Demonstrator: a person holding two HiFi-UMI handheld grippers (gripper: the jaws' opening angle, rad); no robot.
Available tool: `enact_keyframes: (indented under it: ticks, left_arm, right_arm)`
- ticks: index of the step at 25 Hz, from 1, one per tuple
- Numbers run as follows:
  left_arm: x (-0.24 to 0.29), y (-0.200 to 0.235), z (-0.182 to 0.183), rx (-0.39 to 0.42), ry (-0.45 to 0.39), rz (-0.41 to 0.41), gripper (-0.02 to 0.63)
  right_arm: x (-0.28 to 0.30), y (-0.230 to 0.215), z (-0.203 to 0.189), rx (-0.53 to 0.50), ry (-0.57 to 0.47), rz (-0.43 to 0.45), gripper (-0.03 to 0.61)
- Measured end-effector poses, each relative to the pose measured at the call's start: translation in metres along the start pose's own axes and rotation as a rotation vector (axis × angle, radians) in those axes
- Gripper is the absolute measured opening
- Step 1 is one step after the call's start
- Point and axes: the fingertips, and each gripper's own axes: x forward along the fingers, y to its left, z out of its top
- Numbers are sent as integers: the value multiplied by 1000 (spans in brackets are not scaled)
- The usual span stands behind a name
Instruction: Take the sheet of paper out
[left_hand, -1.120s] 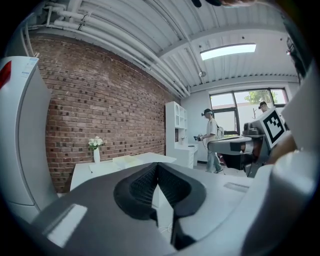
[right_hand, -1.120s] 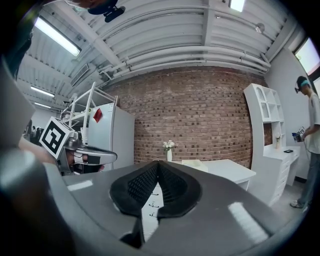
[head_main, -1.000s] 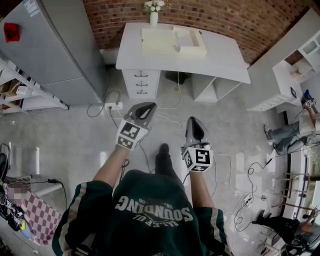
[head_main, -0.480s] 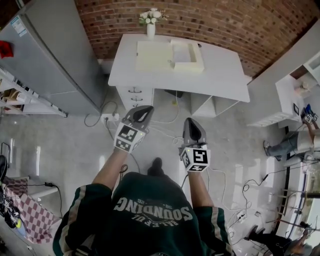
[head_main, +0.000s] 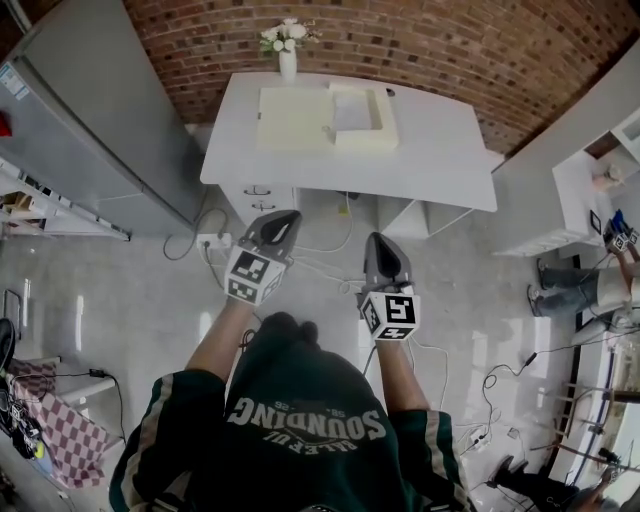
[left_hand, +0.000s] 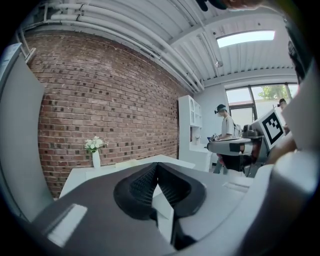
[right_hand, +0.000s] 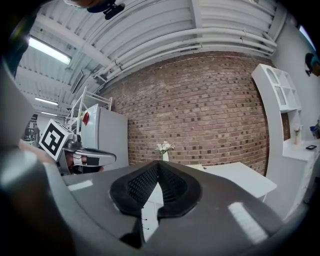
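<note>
The sheet of paper is unreached; the worktop (head_main: 440, 150) has been neared, with left gripper (head_main: 284, 216) and right gripper (head_main: 381, 240) fingers closed, empty.

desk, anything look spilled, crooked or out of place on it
Nothing stands out. The vase of flowers stands upright at the desk's back edge, and a flat cream board and a shallow cream tray lie squarely side by side.

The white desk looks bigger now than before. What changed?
The person walked toward the white desk, so it looks nearer in the head view. The left tongs and right tongs came along, held out in front. Nothing was grabbed or dropped: both stay shut and empty. The cream box and vase on the desk kept still.
</note>
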Motion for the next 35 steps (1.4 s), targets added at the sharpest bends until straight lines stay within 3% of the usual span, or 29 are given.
enact_keyframes:
  ticks: [14, 35]
  left_arm:
    - [102, 58, 1, -10, 2, -25, 11]
    - [322, 223, 39, 1, 40, -145, 11]
  right_arm:
    - [99, -51, -2, 2, 11, -9, -1]
    - [354, -149, 41, 18, 44, -84, 0]
